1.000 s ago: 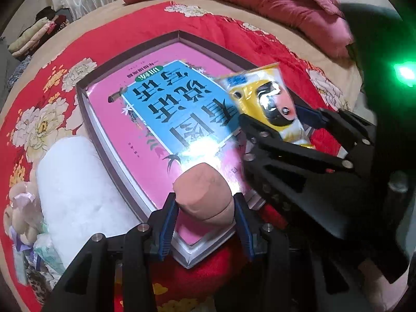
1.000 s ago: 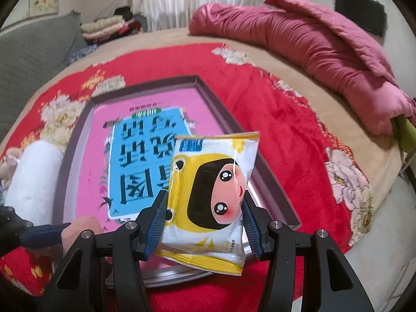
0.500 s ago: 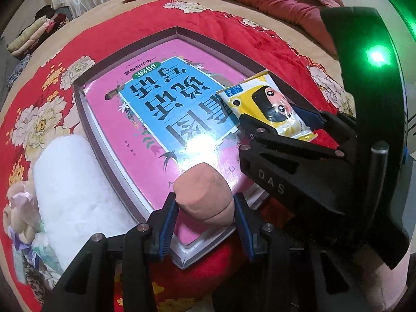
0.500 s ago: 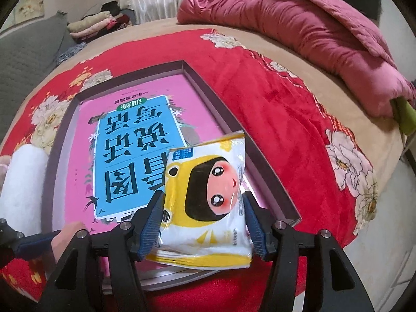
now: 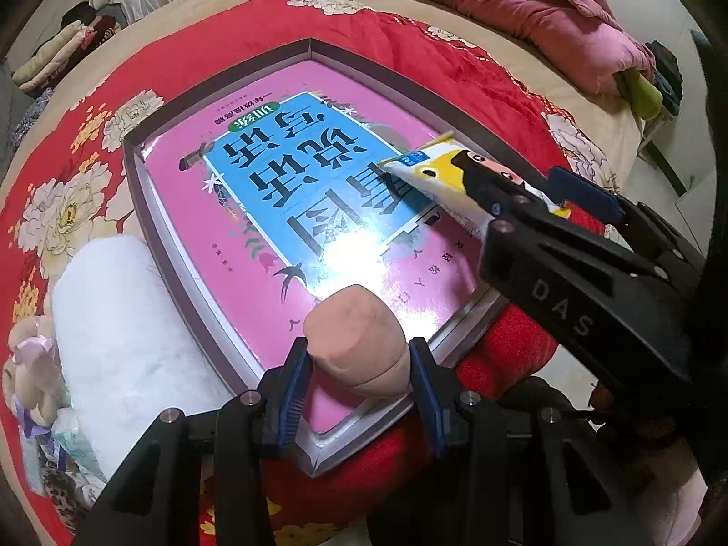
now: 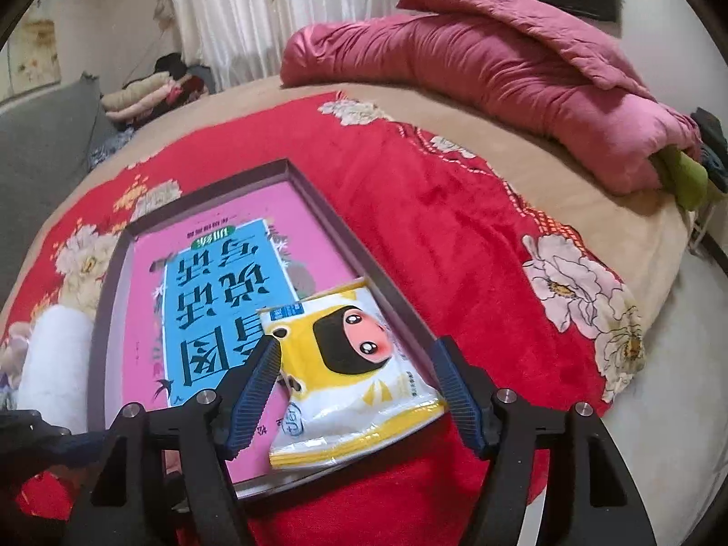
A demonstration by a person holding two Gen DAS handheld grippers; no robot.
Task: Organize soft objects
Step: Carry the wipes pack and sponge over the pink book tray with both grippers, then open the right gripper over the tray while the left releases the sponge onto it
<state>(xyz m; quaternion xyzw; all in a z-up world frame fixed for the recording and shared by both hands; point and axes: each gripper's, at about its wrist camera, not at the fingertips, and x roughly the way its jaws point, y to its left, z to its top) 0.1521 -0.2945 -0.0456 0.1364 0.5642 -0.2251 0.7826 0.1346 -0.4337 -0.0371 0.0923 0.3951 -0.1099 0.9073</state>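
Observation:
A pinkish-brown soft sponge [image 5: 355, 332] sits between the pads of my left gripper [image 5: 359, 355], which is shut on it just above the near corner of the shallow grey tray [image 5: 136, 191]. The tray holds a pink and blue book cover [image 5: 291, 173]. A yellow tissue pack [image 6: 355, 364] with a cartoon face lies on the tray's right side, against its rim [image 6: 346, 227]. My right gripper [image 6: 357, 350] straddles the pack. Its jaws are opening, and the pads stand off the pack's sides. The left wrist view shows the same pack [image 5: 437, 168] resting flat under my right gripper [image 5: 532, 189].
A white fluffy roll [image 5: 113, 318] and a plush toy [image 5: 27, 364] lie left of the tray on the red floral blanket [image 6: 455, 227]. A crimson quilt [image 6: 500, 68] is bunched at the far side. Folded clothes [image 6: 145, 91] sit at the back left. The bed's edge drops off at right.
The right gripper has lowered the tissue pack onto the tray's right side, and its jaws have spread off it. The left gripper and its sponge have stayed put.

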